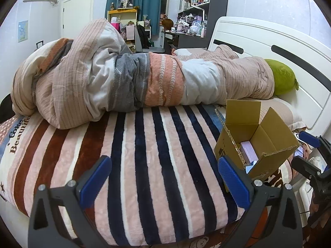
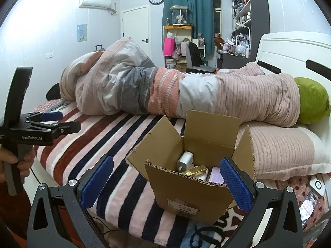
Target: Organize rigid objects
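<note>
Cardboard box (image 2: pixel 192 188) stands open near the bed's (image 2: pixel 115 144) front edge, just ahead of the right gripper's (image 2: pixel 165 186) released, empty jaws; the left gripper (image 1: pixel 165 184), jaws likewise spread, holds nothing.

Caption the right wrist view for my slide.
Open right tongs hover over a cardboard box holding a white charger, on a striped blanket.
</note>
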`<state>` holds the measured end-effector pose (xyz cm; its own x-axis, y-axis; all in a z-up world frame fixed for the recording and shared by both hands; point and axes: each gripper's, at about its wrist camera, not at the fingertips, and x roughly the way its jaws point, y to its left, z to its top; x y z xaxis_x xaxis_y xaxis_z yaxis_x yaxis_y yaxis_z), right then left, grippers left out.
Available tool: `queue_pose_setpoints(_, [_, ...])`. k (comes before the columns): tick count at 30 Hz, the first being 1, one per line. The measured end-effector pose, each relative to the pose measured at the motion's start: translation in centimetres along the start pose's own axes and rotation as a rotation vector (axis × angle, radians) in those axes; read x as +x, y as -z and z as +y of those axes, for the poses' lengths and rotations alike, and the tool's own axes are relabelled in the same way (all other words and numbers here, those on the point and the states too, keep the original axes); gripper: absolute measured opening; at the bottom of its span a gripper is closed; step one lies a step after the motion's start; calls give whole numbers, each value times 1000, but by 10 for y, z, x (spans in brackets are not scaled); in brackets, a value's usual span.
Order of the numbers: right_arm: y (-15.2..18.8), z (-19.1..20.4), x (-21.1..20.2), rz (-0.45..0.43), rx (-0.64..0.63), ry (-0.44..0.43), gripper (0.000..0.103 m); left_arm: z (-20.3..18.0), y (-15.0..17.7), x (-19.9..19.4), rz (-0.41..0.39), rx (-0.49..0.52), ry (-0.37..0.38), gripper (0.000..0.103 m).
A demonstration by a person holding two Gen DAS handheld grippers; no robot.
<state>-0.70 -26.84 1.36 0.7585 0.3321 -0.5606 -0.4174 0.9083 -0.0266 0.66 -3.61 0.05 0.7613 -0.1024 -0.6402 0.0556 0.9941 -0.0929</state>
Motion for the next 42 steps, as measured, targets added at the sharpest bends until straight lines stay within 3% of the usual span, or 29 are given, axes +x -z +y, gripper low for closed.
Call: queue_pose_setpoints(42, [0,10,7,10,11,-32,103,-4,4,0,-5,5,-8,102])
